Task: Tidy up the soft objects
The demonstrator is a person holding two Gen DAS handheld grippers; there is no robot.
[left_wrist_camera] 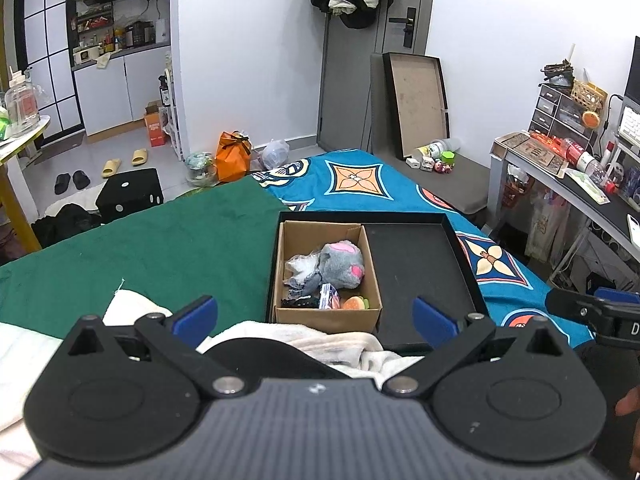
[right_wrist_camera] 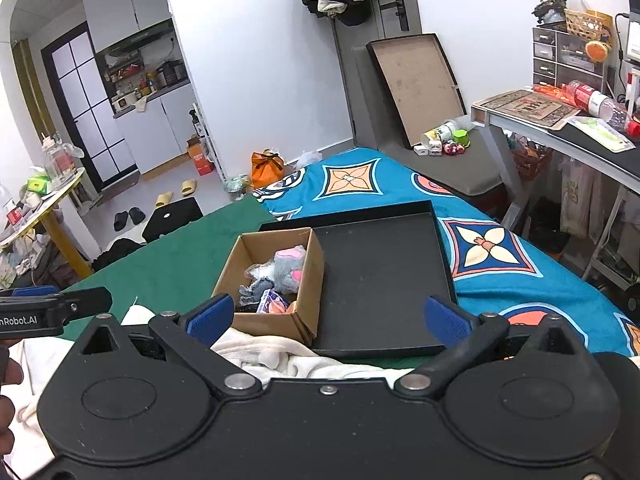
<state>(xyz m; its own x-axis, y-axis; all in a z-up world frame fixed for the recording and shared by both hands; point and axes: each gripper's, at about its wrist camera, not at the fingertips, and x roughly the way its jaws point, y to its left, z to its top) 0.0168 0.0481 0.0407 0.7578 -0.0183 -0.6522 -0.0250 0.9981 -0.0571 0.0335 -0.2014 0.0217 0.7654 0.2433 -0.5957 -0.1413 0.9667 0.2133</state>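
Towel, cream and crumpled, lies at the bottom centre of both views, spread over the bed's green cloth and bunched against the near edge of the black tray. My guess is that it is the next soft thing to sort, since it sits loose outside the tray. In the tray's left part stands a cardboard box already holding a grey plush and some small bits; the right part of the tray is bare. My left gripper hangs over the towel with its blue fingers spread wide, holding nothing. My right gripper does the same, fingers wide apart and not touching the cloth that I can see. Next move, I judge: lower both onto the towel and pinch an edge or fold.
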